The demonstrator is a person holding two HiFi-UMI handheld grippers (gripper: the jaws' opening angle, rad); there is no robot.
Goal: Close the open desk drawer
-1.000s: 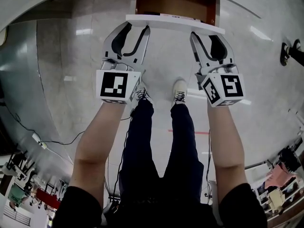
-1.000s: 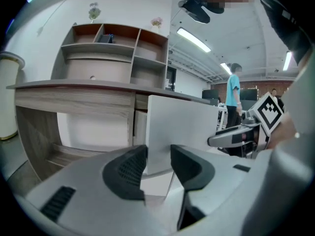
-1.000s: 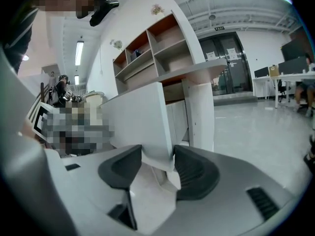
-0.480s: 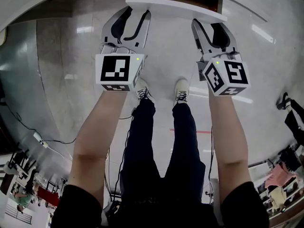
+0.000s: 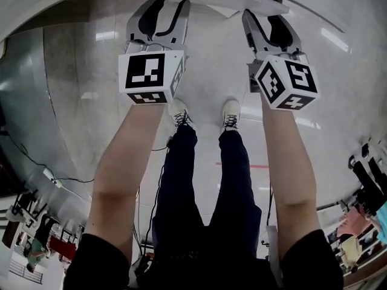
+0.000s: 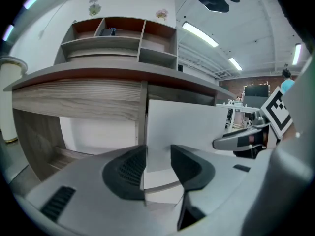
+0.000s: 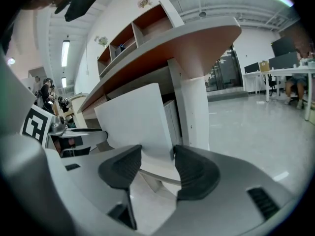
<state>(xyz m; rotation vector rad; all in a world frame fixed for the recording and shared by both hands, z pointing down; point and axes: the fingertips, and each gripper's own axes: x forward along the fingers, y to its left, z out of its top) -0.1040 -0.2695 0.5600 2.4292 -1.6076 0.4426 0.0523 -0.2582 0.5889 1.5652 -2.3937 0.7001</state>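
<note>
Under the desk's wood-grain edge, the white drawer front stands a little way out, flat and smooth. Both bare forearms reach straight ahead, side by side (legs and 2 pale shoes show below them). The left gripper and the right gripper tilt slightly down toward that panel, 1 near each end. Each has its ribbed dark pads spread apart, clamping nothing. The tips sit at the panel's face; contact is unclear.
</note>
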